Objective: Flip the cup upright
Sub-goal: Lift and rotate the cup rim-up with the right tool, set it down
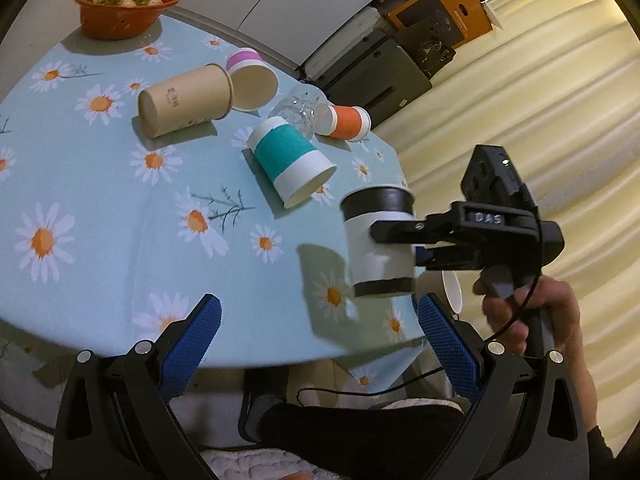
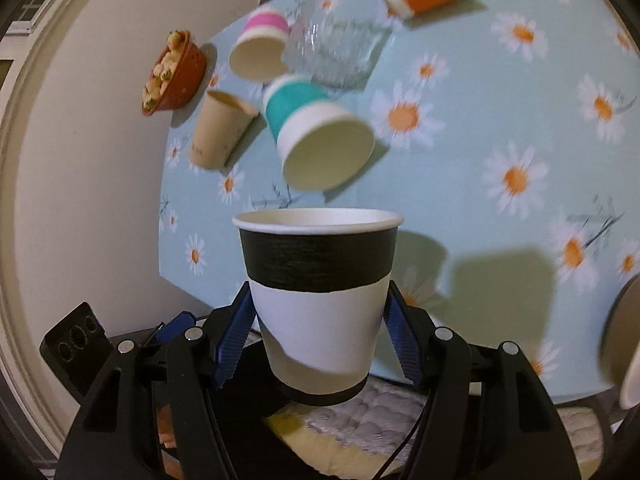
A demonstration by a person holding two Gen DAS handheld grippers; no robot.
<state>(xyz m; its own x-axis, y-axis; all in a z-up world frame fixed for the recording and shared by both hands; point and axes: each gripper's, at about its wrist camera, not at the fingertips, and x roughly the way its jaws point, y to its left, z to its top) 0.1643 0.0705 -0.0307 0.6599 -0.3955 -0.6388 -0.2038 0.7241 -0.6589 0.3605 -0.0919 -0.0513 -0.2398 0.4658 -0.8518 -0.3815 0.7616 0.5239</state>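
Observation:
My right gripper (image 2: 318, 316) is shut on a black-and-white paper cup (image 2: 318, 292), held upright with its rim up, above the near right edge of the table; it also shows in the left wrist view (image 1: 378, 240). My left gripper (image 1: 318, 320) is open and empty, low at the table's near edge, left of that cup. A teal-banded cup (image 1: 290, 160) lies on its side mid-table. A brown cup (image 1: 186, 100), a pink-banded cup (image 1: 252, 76) and an orange cup (image 1: 346, 120) lie on their sides farther back.
A clear glass cup (image 1: 300, 108) lies between the teal and orange cups. An orange bowl of food (image 1: 126, 0) stands at the far left corner. Another white cup (image 1: 446, 288) shows behind the held cup. The daisy tablecloth (image 1: 100, 208) covers the table; boxes stand beyond it.

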